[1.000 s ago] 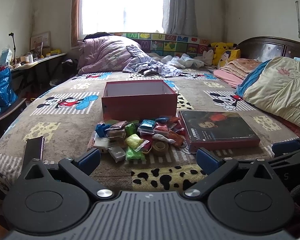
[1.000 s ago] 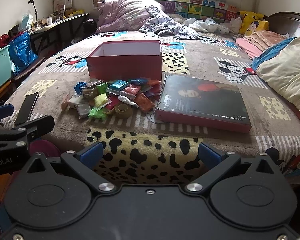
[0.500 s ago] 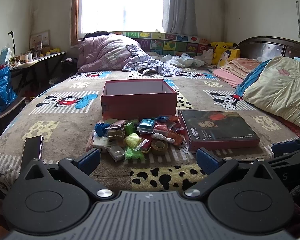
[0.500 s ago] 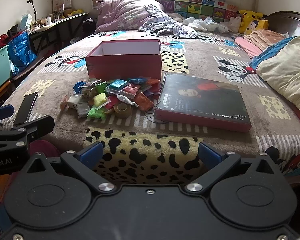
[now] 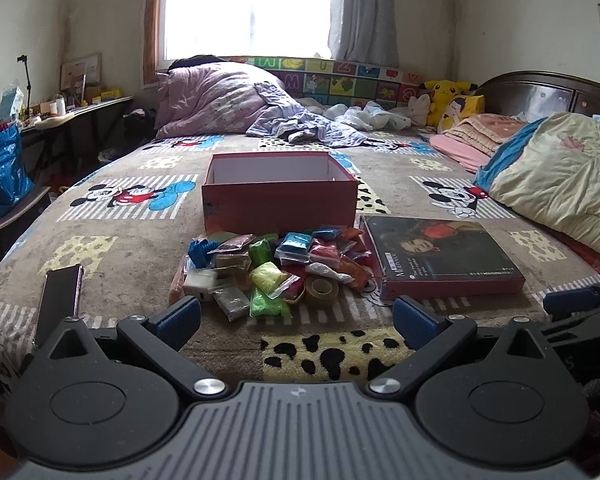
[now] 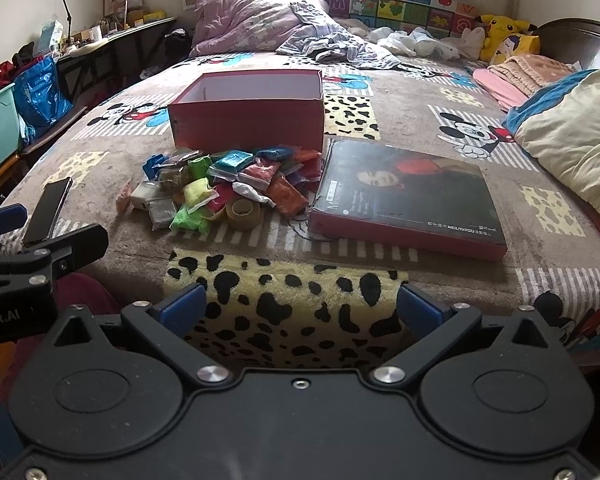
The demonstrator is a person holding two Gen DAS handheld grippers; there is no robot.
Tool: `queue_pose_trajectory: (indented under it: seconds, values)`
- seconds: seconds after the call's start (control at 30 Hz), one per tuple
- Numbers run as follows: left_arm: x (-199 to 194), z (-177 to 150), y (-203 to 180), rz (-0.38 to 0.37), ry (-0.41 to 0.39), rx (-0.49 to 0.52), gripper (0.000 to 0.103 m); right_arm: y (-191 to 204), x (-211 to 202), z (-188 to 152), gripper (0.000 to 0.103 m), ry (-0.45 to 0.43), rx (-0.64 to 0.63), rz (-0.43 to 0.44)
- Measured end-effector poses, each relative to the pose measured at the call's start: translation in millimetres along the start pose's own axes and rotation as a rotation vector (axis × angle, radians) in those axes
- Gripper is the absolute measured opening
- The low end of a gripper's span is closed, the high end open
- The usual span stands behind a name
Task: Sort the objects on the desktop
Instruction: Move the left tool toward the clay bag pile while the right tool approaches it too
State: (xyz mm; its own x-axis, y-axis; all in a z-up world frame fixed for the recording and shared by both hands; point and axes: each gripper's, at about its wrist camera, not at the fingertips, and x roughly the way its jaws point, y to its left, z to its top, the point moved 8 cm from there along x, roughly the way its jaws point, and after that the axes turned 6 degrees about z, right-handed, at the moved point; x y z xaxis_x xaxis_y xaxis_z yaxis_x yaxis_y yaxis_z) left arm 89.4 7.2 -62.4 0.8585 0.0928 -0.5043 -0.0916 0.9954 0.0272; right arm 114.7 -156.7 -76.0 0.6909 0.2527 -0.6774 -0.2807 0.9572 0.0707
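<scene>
Packets (image 5: pixel 272 266): loose heap in front of red box (image 5: pixel 279 196), unmoved since a second ago.
Left tongs (image 5: pixel 296 316): spread, empty, barely nearer.
Right tongs (image 6: pixel 300 306): spread, empty.
Meaning: sorting not begun.

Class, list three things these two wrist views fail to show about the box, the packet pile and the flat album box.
- Red box floor: hidden by its front wall, both views.
- Lower packets in the pile: covered by upper ones.
- Small print on the album box: too small to read.
</scene>
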Motion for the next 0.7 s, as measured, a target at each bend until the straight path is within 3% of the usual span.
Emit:
queue_pose_trajectory:
  seconds: [0.5,0.7]
  values:
    - [73.0,-12.3,22.3,0.033,0.092,-0.002,0.103,-12.9,54.1,-3.9,0.102,0.036,0.050,0.117]
    - [105.4,-18.2,35.8,0.069,0.109,-0.013,0.103,-12.0,77.6,0.4,0.102,0.008,-0.011,0.131]
